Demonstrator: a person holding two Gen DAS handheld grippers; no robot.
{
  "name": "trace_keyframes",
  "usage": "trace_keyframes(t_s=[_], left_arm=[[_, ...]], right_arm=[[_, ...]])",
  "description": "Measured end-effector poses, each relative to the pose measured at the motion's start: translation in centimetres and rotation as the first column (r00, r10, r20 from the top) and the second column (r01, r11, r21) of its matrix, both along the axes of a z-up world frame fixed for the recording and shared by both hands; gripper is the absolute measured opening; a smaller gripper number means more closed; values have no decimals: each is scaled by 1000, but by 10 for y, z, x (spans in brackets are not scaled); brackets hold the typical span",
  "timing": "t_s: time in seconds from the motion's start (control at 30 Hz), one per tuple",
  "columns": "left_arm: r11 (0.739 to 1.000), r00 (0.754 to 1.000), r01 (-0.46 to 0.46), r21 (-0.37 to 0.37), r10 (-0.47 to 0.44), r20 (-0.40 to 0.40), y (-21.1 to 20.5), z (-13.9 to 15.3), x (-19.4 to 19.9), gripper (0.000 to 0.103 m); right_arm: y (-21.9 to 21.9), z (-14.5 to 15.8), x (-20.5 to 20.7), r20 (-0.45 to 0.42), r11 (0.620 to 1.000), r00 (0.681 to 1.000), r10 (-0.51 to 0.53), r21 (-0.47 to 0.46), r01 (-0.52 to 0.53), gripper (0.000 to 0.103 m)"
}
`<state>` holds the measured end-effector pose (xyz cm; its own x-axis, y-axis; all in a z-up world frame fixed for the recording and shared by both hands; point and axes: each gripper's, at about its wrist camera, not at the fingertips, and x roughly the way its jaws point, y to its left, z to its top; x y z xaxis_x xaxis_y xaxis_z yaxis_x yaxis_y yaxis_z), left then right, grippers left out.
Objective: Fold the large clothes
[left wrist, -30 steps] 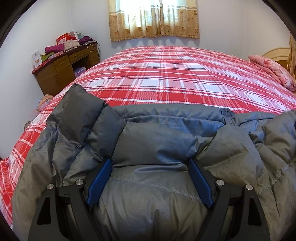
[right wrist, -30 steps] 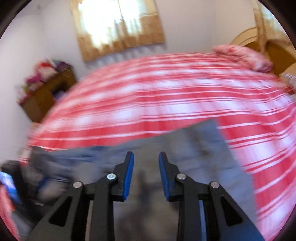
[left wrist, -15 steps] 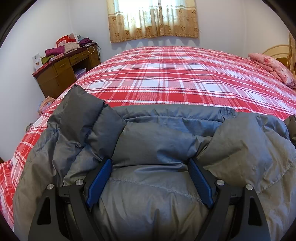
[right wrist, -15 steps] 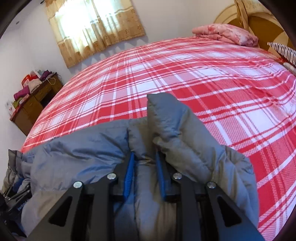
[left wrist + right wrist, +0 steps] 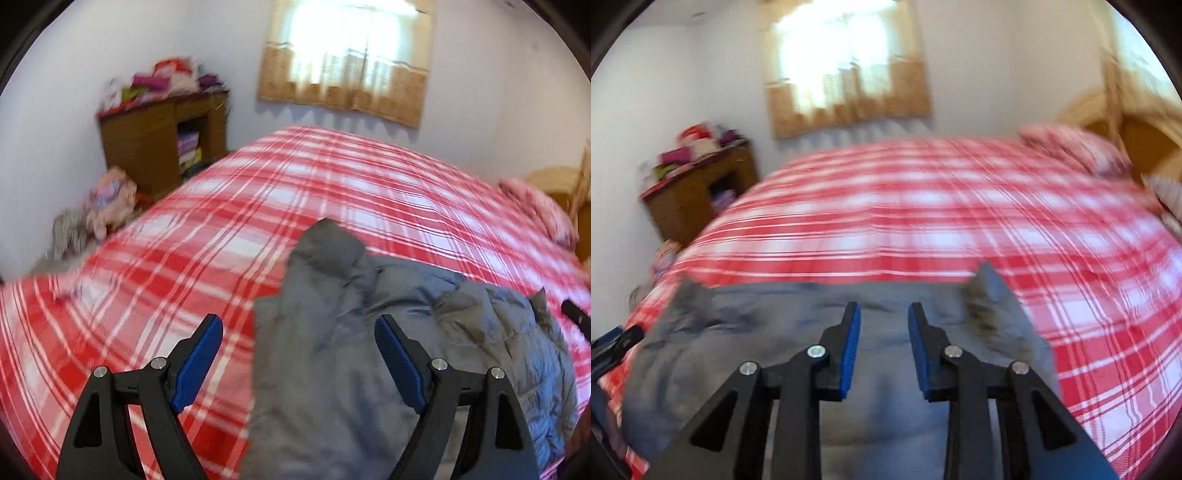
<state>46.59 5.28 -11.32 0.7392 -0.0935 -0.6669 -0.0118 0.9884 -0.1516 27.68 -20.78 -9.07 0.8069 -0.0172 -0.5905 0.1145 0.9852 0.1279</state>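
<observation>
A grey padded jacket [image 5: 461, 332] lies bunched on the red plaid bed [image 5: 332, 177], one corner poking up toward the far side. My left gripper [image 5: 298, 325] hovers over the jacket's left edge, open wide, with its blue pads clear of the cloth. In the right wrist view the jacket [image 5: 757, 332] spreads under my right gripper [image 5: 883, 310]. That gripper's jaws are opening and nothing is pinched between the pads. A raised fold [image 5: 990, 295] of the jacket stands just to its right.
A brown desk [image 5: 147, 136] piled with clothes stands against the far left wall, with a heap of cloth [image 5: 107, 206] on the floor beside it. A pink pillow [image 5: 1075, 147] and a wooden headboard [image 5: 1145, 136] are at the far right. A curtained window [image 5: 347, 55] faces me.
The left gripper came off the jacket bulk it straddled, rose and swung left. The right gripper let go of the fold it pinched half a second ago and lifted away.
</observation>
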Motion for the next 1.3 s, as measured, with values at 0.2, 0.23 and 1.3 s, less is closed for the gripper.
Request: trace_keyframes(t_s=[0.2, 0.23, 1.3], left_arm=[[986, 987, -7, -168, -20, -158, 10, -53, -6, 85], [982, 987, -8, -187, -23, -160, 10, -57, -8, 85], [910, 909, 406, -80, -394, 134, -134, 53, -51, 23]], right_arm=[[47, -60, 30, -133, 994, 989, 69, 90, -58, 25], [52, -74, 34, -165, 995, 984, 67, 81, -54, 23], [9, -52, 16, -125, 987, 988, 93, 143, -75, 16]])
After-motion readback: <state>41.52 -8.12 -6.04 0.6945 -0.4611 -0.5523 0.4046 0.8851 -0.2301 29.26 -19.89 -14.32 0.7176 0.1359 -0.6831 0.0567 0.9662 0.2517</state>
